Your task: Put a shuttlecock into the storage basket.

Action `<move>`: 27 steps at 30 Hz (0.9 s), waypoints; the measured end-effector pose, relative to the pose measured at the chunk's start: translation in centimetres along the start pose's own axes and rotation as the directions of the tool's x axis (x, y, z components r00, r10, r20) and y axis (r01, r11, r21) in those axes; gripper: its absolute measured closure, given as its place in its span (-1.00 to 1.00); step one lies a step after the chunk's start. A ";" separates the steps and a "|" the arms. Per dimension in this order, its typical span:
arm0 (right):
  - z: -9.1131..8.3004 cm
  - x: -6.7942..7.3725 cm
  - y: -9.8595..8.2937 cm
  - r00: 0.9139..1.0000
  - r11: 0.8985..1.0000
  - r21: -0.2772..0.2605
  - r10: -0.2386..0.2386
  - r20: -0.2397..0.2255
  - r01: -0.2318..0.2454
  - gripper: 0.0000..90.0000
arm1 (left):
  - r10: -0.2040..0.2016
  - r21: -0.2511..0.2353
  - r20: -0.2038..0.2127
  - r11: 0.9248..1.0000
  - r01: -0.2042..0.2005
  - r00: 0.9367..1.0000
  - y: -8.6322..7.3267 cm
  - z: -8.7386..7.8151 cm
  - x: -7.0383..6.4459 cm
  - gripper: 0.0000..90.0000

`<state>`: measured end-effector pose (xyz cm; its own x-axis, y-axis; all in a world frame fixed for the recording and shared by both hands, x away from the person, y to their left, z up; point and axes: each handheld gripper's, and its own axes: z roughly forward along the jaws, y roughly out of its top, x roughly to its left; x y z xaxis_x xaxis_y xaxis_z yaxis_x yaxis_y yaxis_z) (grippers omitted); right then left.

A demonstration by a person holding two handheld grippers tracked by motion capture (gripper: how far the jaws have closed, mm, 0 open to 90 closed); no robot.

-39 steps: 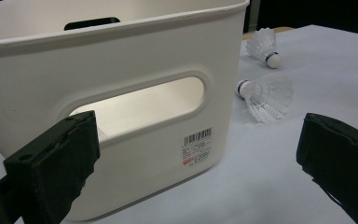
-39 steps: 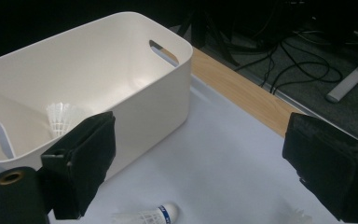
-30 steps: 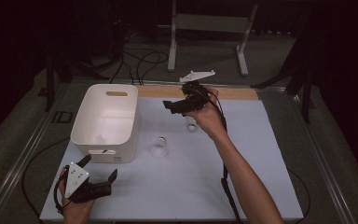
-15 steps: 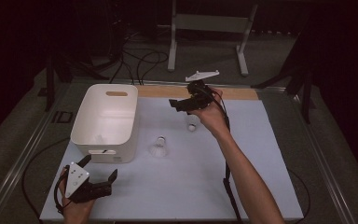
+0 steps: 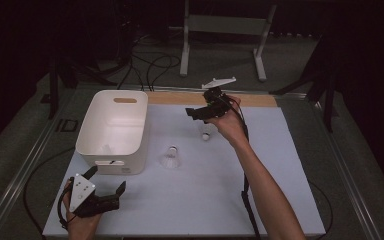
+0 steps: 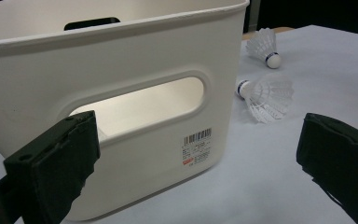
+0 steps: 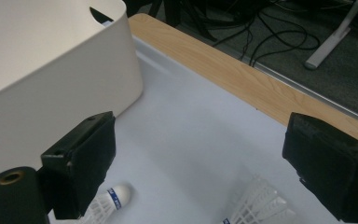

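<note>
While the right gripper point(image 5: 196, 113) hangs with its jaws spread wide and empty above the far shuttlecock point(image 5: 206, 135), it should come straight down and pinch the cork, not the feathers. A second shuttlecock point(image 5: 170, 159) lies nearer, just right of the white bin point(image 5: 111, 131). At the near left corner, the left gripper point(image 5: 111, 190) rests open and empty too.

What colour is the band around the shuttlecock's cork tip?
Dark blue, on a white cork; the nearer shuttlecock shows it best in the left gripper view.
</note>
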<state>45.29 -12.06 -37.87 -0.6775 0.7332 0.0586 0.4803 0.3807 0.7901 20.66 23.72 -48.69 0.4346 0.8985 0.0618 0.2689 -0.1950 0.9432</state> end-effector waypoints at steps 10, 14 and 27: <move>0.6 -1.1 -0.6 1.000 1.000 0.018 0.007 0.024 -0.008 -0.79 | 0.000 -0.001 0.000 1.000 0.000 1.000 0.0 0.0 0.0 -1.00; 0.8 -1.3 -0.7 1.000 1.000 0.026 0.008 0.030 -0.009 -0.79 | 0.001 -0.001 0.000 1.000 -0.001 1.000 0.0 0.0 0.1 -1.00; 1.6 -2.2 -1.7 0.999 0.999 0.049 0.020 0.040 -0.022 -0.79 | 0.001 -0.001 0.001 1.000 -0.001 1.000 0.0 0.0 0.0 -1.00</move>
<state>46.87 -13.46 -40.36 -0.6445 0.7629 0.0500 0.5220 0.3913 0.7579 20.65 23.75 -48.69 0.4355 0.8980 0.0624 0.2679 -0.1954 0.9434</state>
